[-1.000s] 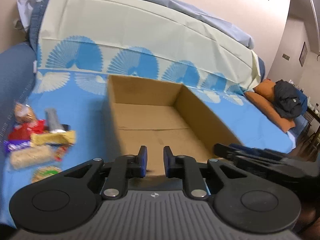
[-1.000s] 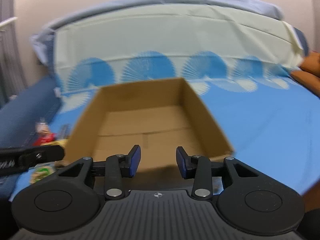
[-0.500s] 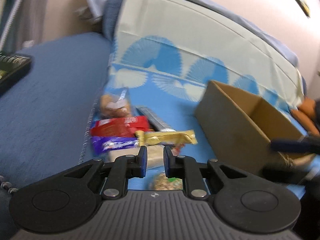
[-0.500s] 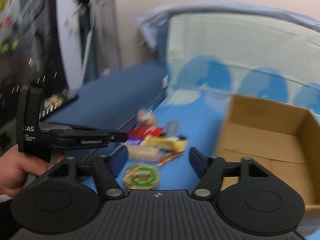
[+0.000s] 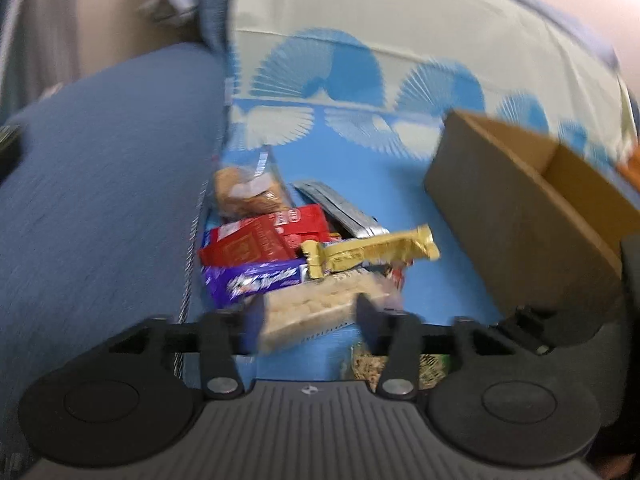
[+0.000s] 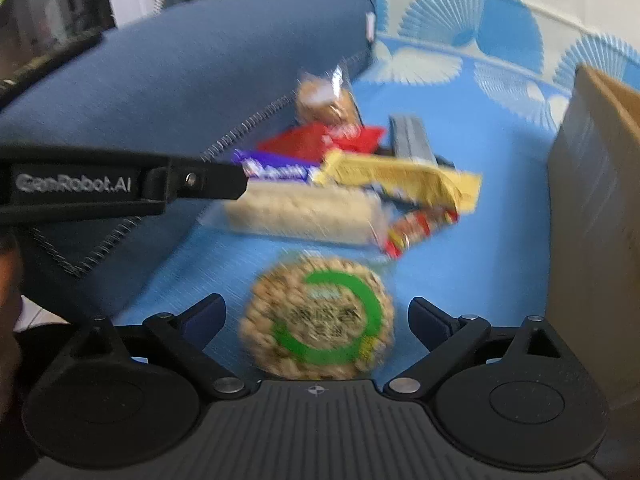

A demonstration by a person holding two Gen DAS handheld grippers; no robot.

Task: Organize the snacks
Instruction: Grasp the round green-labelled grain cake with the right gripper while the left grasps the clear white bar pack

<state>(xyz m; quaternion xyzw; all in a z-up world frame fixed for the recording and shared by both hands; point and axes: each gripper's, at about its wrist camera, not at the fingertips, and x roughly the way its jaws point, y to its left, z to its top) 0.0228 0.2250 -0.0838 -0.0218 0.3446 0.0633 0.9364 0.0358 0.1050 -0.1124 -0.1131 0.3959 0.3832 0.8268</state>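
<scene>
1. You have swung both grippers off the cardboard box [image 5: 520, 216] and onto the snack pile at its left; a second ago both cameras looked into the box.
2. Your left gripper [image 5: 308, 316] has spread from nearly closed to apart, its fingers now on either side of the pale rice bar [image 5: 316, 308], not yet clamped.
3. Your right gripper [image 6: 316, 320] is spread wide, fingers flanking the round green-ringed cracker [image 6: 316, 320], gripping nothing.
4. The remaining snacks lie heaped on the blue sheet [image 6: 460, 272]: gold wrapper [image 5: 372, 254], purple bar [image 5: 256, 280], red packs [image 5: 260, 236].
5. This looks like the first pick; I see no snacks in the visible part of the box, so sorting has barely begun.
</scene>
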